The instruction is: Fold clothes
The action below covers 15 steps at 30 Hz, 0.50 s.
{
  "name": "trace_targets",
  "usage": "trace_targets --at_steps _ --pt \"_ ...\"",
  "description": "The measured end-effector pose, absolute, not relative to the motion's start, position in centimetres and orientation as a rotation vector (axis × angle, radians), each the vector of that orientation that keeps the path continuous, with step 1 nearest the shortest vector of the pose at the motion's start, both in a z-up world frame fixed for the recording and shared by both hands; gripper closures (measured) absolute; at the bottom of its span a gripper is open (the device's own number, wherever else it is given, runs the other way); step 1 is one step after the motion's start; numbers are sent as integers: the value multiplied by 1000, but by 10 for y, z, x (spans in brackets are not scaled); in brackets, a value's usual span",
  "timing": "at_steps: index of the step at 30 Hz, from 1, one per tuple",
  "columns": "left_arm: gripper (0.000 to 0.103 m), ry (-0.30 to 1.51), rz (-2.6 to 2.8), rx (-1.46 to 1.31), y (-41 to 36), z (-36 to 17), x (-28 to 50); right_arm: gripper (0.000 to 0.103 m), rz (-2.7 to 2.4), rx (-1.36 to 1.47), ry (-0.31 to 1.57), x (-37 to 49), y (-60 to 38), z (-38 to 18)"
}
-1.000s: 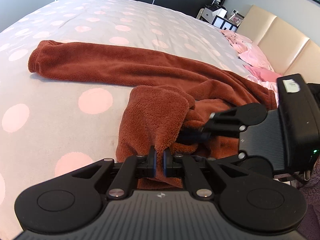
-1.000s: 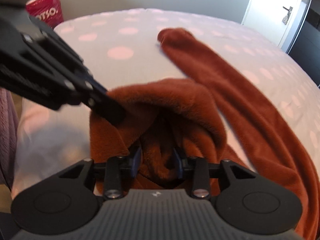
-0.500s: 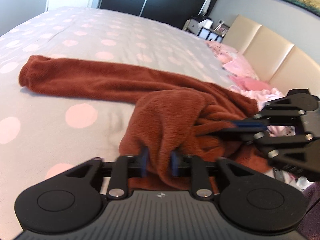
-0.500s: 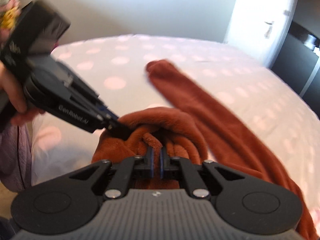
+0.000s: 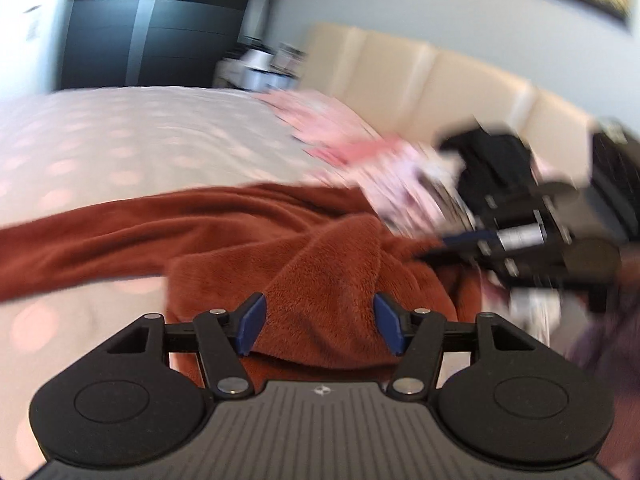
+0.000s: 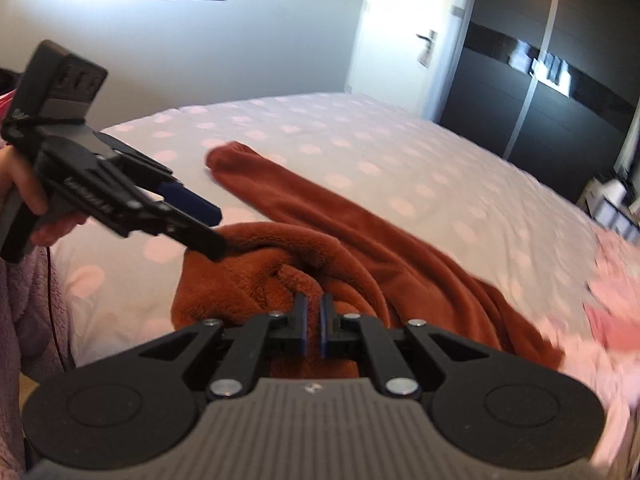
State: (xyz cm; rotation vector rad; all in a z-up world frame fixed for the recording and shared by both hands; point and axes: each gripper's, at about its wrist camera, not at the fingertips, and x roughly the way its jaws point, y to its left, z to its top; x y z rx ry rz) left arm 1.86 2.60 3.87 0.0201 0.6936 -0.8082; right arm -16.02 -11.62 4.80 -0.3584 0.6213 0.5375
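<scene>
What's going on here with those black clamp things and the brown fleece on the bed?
A person is folding a rust-brown fleece garment on a polka-dot bed, holding a two-finger gripper in each hand. The right gripper is pinched shut on a bunched fold of the fleece. The left gripper is open, its blue pads either side of another fold without clamping it. One long part of the garment lies stretched across the bed.

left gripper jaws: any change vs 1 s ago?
Yes. The left gripper has opened: its blue pads, shut a second ago, now stand wide apart either side of the rust fleece garment.
</scene>
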Motion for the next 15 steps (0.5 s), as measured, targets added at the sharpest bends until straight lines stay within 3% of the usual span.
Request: trace_targets --at_steps 4,7,12,15 --pt "47 730 -857 246 -27 -1 6 96 463 -296 713 -161 -152 19" --pt "60 797 -845 266 -47 -28 13 96 444 -278 759 -161 -165 1" --pt "64 871 -813 262 -71 -56 34 96 417 -255 827 -162 -185 -27" --pt "74 985 -746 337 -87 -83 52 96 402 -262 846 -164 -193 -33"
